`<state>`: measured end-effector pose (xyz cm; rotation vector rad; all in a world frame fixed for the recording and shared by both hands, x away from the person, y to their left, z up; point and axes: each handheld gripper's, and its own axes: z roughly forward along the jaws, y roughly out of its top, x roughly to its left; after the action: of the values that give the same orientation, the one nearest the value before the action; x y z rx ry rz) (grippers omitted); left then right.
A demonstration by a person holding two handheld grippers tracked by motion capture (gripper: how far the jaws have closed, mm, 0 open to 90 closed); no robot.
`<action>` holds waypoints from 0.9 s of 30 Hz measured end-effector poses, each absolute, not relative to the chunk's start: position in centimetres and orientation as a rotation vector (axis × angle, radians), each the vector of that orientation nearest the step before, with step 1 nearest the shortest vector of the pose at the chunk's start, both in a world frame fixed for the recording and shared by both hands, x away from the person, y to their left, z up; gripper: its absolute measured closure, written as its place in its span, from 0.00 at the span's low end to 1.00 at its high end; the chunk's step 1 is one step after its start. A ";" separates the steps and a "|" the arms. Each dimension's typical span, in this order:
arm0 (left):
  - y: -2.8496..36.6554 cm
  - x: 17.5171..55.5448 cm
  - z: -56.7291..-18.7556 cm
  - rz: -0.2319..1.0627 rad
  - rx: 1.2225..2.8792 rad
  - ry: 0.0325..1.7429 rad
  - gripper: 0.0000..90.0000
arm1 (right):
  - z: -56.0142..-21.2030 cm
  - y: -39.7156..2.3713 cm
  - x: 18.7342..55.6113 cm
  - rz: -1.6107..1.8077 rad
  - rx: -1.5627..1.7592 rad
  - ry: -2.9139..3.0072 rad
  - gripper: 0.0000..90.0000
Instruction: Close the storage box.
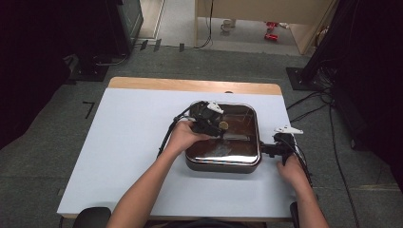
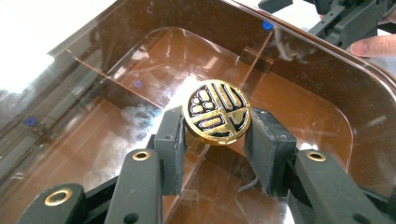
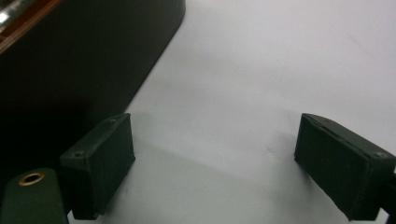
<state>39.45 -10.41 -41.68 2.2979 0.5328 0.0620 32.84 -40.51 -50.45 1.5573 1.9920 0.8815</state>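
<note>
One gold knob (image 2: 216,111) gripped by left tool (image 2: 215,140), right tool (image 3: 215,163) gaping

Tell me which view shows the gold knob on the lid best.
The left gripper view: the gold knob sits large and sharp, clamped by the left gripper. The high view gives a tiny gold dot; the right gripper view faces the table.

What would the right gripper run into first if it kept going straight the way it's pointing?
Probably the bare white table top: the right gripper looks down along open jaws at it. The dark side of the pan lies just to one side, so a slight drift could brush that first.
</note>
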 end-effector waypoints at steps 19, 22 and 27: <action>-10.4 39.6 -41.9 0.007 2.290 0.553 0.60 | -50.5 -40.5 32.8 0.882 1.558 1.990 0.13; -9.9 39.8 -41.7 -0.008 2.280 0.575 0.53 | -50.4 -40.5 32.8 0.882 1.560 1.989 0.13; -8.9 40.0 -41.2 -0.037 2.264 0.605 0.42 | -50.4 -40.5 32.8 0.882 1.561 1.989 0.13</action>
<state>39.98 -8.88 -41.22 2.2641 0.6047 -0.0371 32.83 -40.47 -50.44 1.5606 1.9891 0.8820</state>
